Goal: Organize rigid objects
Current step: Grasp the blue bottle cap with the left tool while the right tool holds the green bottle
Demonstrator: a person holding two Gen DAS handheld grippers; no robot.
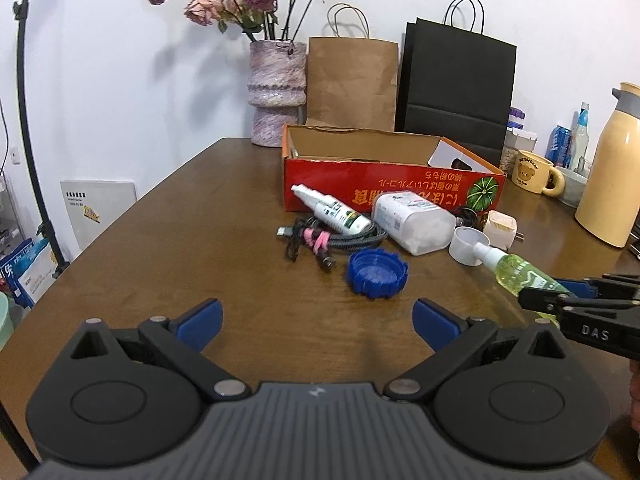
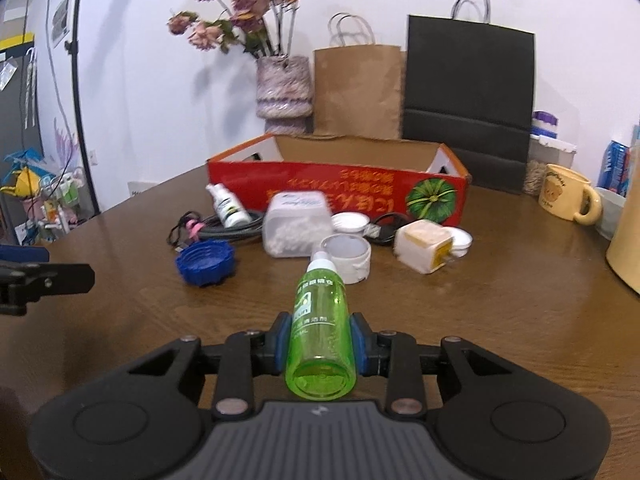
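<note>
My right gripper (image 2: 320,336) is shut on a green spray bottle (image 2: 320,320) and holds it lying along the fingers, nozzle forward, above the table; the bottle also shows in the left wrist view (image 1: 520,272). My left gripper (image 1: 316,320) is open and empty, low over the table, short of a blue screw lid (image 1: 377,274). An open red cardboard box (image 1: 384,188) stands behind a pile: a white spray bottle (image 1: 332,208), a clear tub of cotton swabs (image 1: 412,220), a bundled cable (image 1: 320,240), a white cap (image 2: 348,258) and a charger plug (image 2: 426,246).
A vase of dried roses (image 1: 276,92), a brown paper bag (image 1: 352,84) and a black paper bag (image 1: 456,88) stand at the back of the wooden table (image 1: 200,240). A yellow mug (image 2: 568,198) and a cream thermos (image 1: 612,176) stand on the right.
</note>
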